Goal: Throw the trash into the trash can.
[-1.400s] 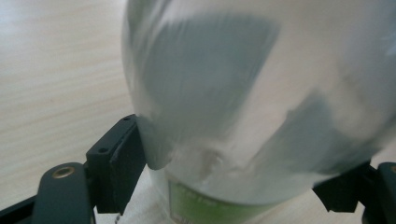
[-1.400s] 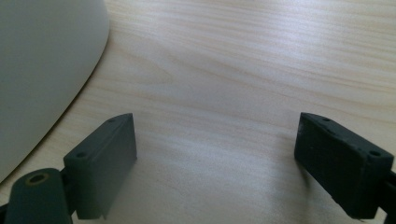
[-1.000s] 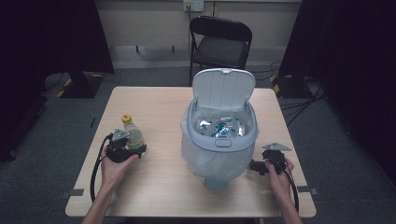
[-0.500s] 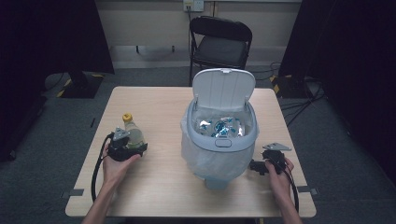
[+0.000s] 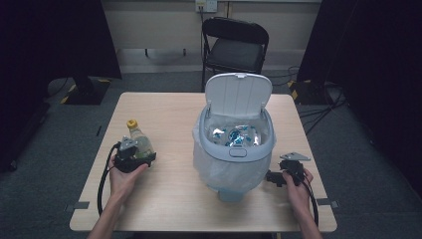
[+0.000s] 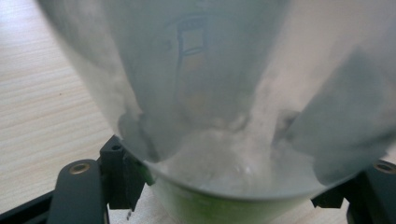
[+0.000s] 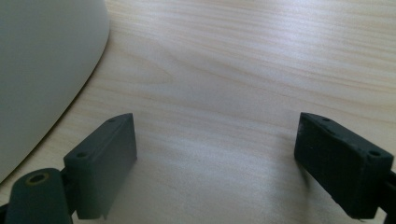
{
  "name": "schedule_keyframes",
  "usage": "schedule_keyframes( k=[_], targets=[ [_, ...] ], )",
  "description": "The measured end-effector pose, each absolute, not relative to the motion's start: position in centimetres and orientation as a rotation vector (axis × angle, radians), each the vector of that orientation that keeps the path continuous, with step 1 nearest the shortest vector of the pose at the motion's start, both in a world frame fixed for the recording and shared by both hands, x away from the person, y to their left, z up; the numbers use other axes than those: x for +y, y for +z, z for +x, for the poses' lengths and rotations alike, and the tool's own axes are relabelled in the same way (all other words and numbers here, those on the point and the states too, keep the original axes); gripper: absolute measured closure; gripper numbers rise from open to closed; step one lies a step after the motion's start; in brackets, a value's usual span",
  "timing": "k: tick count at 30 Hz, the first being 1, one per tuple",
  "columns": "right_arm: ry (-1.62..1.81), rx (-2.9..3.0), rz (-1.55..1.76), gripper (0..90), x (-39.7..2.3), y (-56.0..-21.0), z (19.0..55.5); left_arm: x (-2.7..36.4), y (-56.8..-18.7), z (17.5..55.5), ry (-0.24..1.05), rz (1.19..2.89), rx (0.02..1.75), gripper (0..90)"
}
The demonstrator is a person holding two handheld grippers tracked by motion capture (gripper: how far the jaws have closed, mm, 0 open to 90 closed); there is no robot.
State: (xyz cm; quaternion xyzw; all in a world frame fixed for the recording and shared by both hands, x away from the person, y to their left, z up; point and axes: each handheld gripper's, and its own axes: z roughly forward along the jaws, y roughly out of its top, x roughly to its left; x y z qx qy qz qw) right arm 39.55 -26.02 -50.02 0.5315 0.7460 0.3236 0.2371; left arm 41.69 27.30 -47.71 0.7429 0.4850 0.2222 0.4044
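— Dark curtains close in both sides of the room, and a folding chair stands just past the far edge of the pale wooden counter. How much of that counter is free?

— A good deal. A white bin with its lid tipped up sits right of the middle, lined with a thin bag and holding crumpled blue-and-clear wrappers. The far left corner and the whole near strip in front of the bin lie bare.

— Where is the bottle?

— A clear plastic bottle with a yellow cap lies on the left half, well apart from the bin, cap pointing toward the far edge. Open wood runs between it and the bin's bag.

— And the left claw?

— It sits at the bottle's base, the bottle between its jaws. Its jaws have just been closing a little, and in the left gripper view the bottle's body crowds the space between them, but I cannot tell whether the pads press on it yet.

— The right claw?

— Wide apart with nothing between the jaws, low over bare wood near the right edge, just beside the bin's curved foot.
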Motion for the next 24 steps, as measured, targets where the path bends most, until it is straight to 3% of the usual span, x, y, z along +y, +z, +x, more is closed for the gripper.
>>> schedule_keyframes(
  k=[24],
  targets=[
    [0.887, 2.045, 1.457, 11.7, -26.0, -50.0, 39.5, 27.4, -45.6, 40.5, 0.529, 1.778, 1.149, 28.1]
  ],
)
